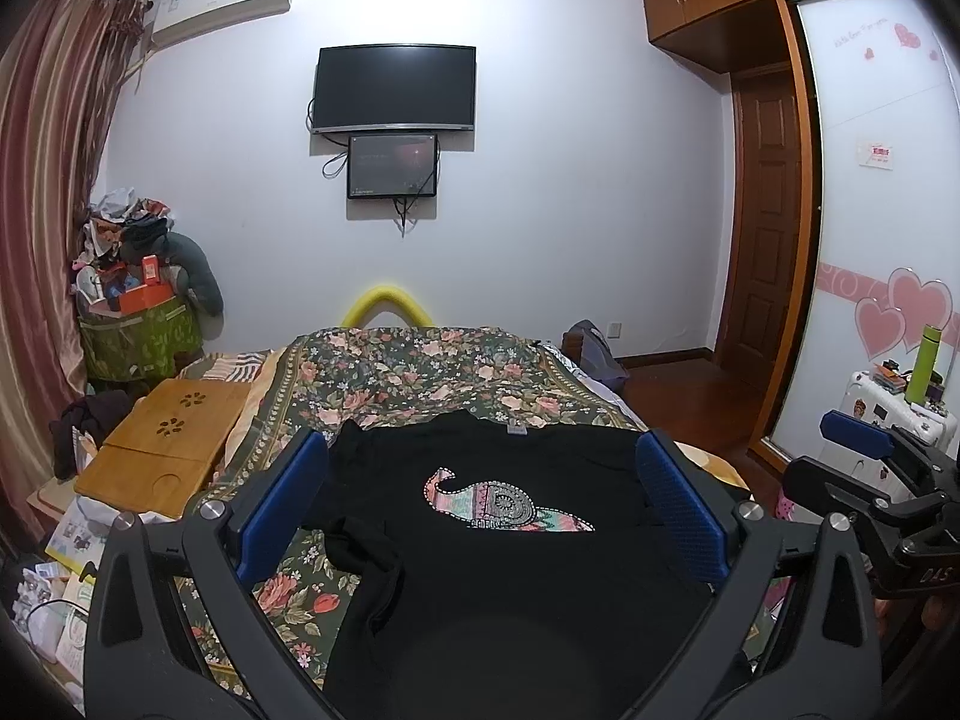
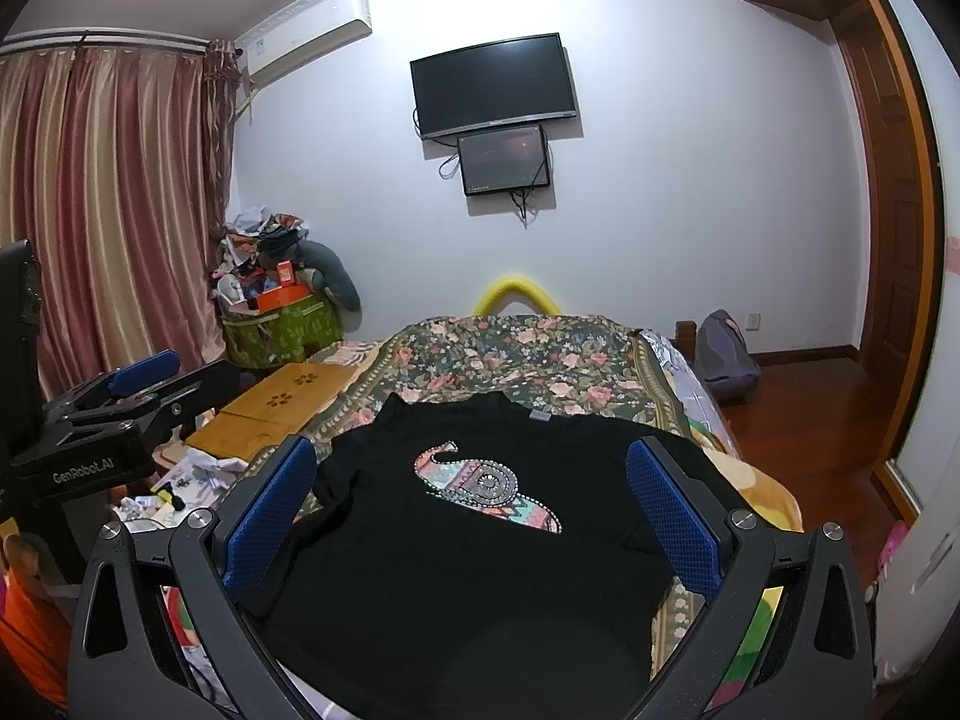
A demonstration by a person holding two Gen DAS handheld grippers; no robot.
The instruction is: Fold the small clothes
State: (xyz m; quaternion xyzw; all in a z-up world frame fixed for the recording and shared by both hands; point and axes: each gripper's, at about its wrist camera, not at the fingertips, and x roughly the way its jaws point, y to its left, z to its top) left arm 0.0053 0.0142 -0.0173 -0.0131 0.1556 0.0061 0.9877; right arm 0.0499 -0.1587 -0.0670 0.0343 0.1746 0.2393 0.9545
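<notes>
1. Bag (image 1: 141, 339): green fabric, standing by the curtain (image 1: 42, 210) at the far left of the bed (image 1: 420, 372). It is heaped above the rim with an orange box (image 1: 144, 294), clothes and mixed items; a grey cushion (image 1: 192, 276) leans against it.
2. Shirt (image 1: 480, 540): black, lying front-up on the floral bed cover, collar toward the far wall. An elephant patch (image 1: 504, 501) in pink, teal and silver sits on the chest. The left sleeve is bunched and folded inward; the body lies mostly flat.
3. Left gripper (image 1: 480, 504): jaws spread wide above the shirt, holding nothing.
4. Right gripper (image 2: 474, 510): jaws spread wide above the shirt, holding nothing.
5. Tray (image 1: 168, 444): wooden, lying left of the shirt.
</notes>
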